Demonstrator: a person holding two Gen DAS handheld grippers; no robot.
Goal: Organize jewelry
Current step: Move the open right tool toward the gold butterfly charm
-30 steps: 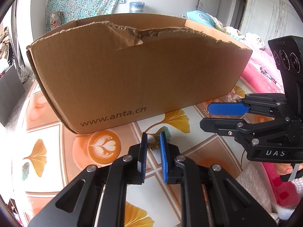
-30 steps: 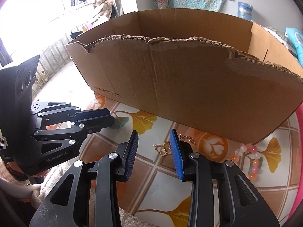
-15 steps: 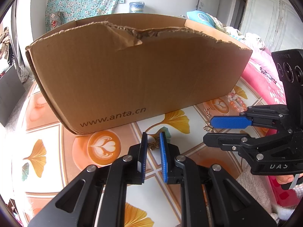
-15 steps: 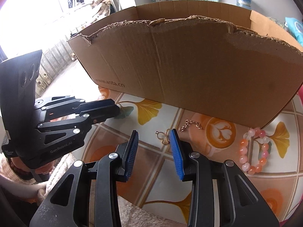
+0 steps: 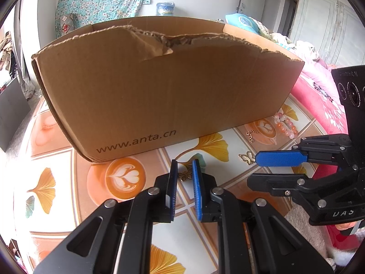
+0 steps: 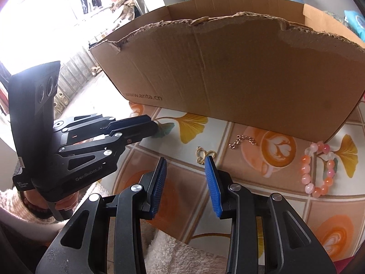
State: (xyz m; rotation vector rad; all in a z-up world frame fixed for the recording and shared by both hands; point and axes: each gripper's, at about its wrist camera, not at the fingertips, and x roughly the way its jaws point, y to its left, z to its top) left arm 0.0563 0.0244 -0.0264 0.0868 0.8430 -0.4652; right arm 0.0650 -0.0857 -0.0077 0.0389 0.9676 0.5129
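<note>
A torn brown cardboard box (image 5: 164, 91) stands on the patterned table; it also shows in the right wrist view (image 6: 239, 73). My left gripper (image 5: 183, 169) is narrowly open around a small bronze butterfly charm (image 5: 186, 175) lying on the table. My right gripper (image 6: 186, 163) is open, just short of a gold butterfly charm (image 6: 205, 154), which also shows in the left wrist view (image 5: 247, 157). A short gold chain (image 6: 241, 140) and a pink-orange bead bracelet (image 6: 319, 166) lie further right, in front of the box.
The table carries a ginkgo-leaf and latte-art cloth (image 5: 123, 178). A fluffy white cloth (image 6: 173, 255) covers the near edge. Pink bedding (image 5: 319, 86) lies to the right. My left gripper appears in the right wrist view (image 6: 150, 129).
My right gripper has pulled back and away from the box, so the gold charm now lies beyond its tips. The left gripper has stayed still around the bronze charm.
</note>
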